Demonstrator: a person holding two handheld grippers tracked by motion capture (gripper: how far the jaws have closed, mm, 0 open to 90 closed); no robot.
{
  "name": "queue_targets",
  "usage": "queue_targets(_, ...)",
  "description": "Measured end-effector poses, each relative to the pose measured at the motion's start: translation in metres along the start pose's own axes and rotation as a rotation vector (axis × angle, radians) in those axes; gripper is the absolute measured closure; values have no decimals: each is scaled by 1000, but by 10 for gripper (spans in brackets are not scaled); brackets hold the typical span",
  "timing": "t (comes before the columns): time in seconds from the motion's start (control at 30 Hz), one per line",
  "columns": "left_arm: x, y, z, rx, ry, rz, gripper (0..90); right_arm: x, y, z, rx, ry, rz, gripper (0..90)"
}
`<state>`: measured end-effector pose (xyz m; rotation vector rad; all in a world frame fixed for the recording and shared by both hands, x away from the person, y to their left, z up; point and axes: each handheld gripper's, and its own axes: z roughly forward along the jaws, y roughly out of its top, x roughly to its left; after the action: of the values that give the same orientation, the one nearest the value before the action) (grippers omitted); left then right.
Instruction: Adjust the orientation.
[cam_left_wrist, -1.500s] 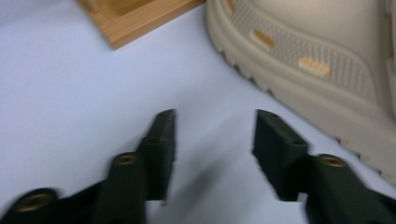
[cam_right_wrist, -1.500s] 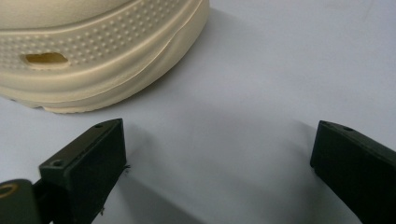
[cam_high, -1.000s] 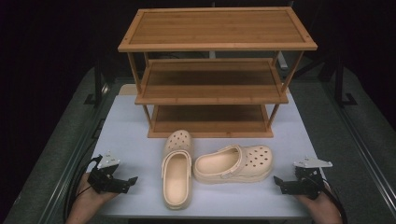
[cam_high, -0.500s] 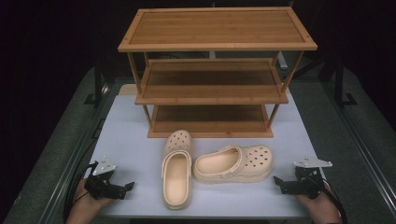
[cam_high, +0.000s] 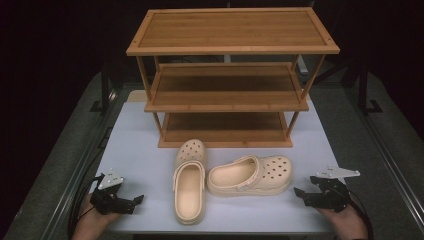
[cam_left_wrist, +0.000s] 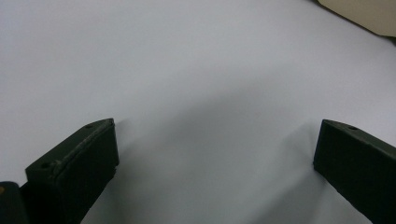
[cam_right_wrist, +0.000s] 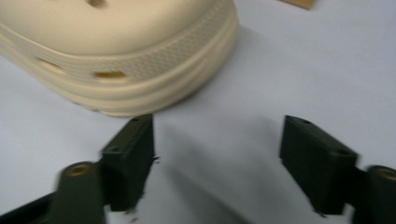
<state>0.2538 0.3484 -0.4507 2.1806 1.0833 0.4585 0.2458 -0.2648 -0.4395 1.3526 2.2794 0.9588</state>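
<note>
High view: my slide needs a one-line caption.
Two beige clogs lie before an empty three-shelf bamboo rack, open grippers waiting left and right.

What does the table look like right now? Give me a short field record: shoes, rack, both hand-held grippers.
shoes: two cream clogs; left clog toe toward rack; right clog toe to the right, the two touching or nearly so
rack: three-tier wooden rack behind the clogs, no shoes on its shelves
left hand-held gripper: open, nothing between the jaws
right hand-held gripper: jaws just been closing, apart, nothing between them, near right clog's toe
table: white top
</note>
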Motion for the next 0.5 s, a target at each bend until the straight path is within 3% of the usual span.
queue_targets(0.07, 0, 0, 0, 0, 0, -2, 0, 1, 3, -5, -11, 27, 5, 376)
queue_targets(0.17, 0, 0, 0, 1, 0, -2, 0, 2, 7, -12, -42, 79, 4, 596)
queue_targets(0.33, 0, 0, 0, 2, -1, -1, 0, 9, 13, -14, -35, 132, -7, 875)
queue_targets(0.5, 0, 0, 0, 2, -1, -2, 0, 17, 16, -10, -4, 180, -19, 898)
